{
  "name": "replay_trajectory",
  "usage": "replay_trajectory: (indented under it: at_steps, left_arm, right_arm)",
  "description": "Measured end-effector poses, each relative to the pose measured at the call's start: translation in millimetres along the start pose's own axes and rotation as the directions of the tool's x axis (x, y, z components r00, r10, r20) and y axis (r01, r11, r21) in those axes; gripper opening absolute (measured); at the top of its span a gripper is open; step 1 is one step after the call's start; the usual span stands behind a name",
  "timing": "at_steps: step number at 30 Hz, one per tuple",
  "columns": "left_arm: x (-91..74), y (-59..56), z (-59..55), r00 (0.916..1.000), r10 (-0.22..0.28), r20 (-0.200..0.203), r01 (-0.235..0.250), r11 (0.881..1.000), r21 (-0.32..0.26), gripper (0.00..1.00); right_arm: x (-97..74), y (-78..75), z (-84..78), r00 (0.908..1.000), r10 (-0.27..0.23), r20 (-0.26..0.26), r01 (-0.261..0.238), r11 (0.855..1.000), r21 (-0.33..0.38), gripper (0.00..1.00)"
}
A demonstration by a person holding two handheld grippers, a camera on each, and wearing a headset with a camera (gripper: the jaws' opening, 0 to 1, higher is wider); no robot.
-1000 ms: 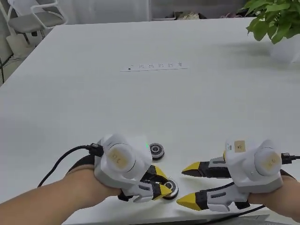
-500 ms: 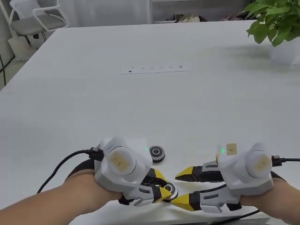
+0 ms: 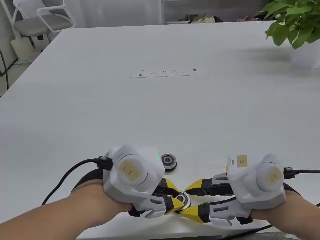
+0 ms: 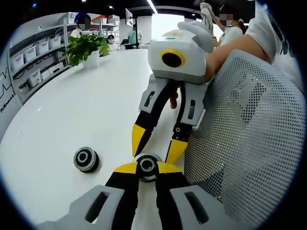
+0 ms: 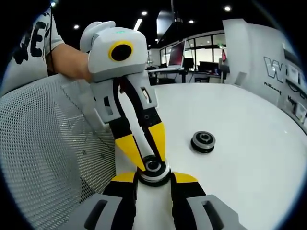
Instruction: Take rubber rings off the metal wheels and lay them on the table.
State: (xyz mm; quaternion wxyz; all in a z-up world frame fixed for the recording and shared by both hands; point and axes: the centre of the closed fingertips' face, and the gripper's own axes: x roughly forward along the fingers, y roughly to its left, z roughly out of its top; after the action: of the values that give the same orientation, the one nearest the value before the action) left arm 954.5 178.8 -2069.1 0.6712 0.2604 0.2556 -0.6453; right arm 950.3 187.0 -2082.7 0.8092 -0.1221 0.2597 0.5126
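Both forearms (image 3: pixel 75 210) lie low at the near edge of the table (image 3: pixel 75 100), with the grippers pointing at each other. The left gripper (image 3: pixel 175 198) is clamped on a metal wheel (image 3: pixel 181 199), hub face up and axle near upright. The right gripper (image 3: pixel 185 201) straddles this wheel with its jaws spread. Just beyond the wheel, a second wheel (image 3: pixel 168 161) lies flat with its rubber ring (image 4: pixel 77 162) fitted.

Open office, white table (image 3: pixel 150 115), swivel chair (image 3: pixel 37 20), storage shelves (image 4: pixel 33 52), monitors (image 5: pixel 177 52)
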Motion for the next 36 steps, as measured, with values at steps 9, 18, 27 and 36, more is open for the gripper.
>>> replay_trajectory:
  at_steps: [9, 18, 27, 36]
  left_arm:
    - [0.1, 0.4, 0.1, 1.0, 0.002, 0.001, -0.002, 1.0, -0.001, 0.08]
    - [0.2, 0.4, 0.1, 1.0, 0.001, 0.004, -0.001, 1.0, -0.01, 0.08]
    - [0.0, 0.2, 0.0, 1.0, 0.0, 0.008, 0.0, 1.0, -0.015, 0.08]
    - [-0.1, 0.2, -0.1, 1.0, 0.0, 0.007, 0.0, 1.0, -0.014, 0.08]
  right_arm:
    - [-4.3, -0.4, -3.1, 0.9999, -0.013, -0.005, 0.013, 1.0, -0.002, 0.21]
    - [-6.6, -0.8, -5.3, 0.9997, -0.022, -0.005, 0.022, 0.999, 0.026, 0.18]
    - [-6.4, 0.4, -5.9, 0.9996, -0.024, -0.015, 0.025, 0.999, 0.032, 0.17]
    - [-8.2, 0.8, -7.1, 0.9993, -0.03, -0.023, 0.031, 0.998, 0.045, 0.13]
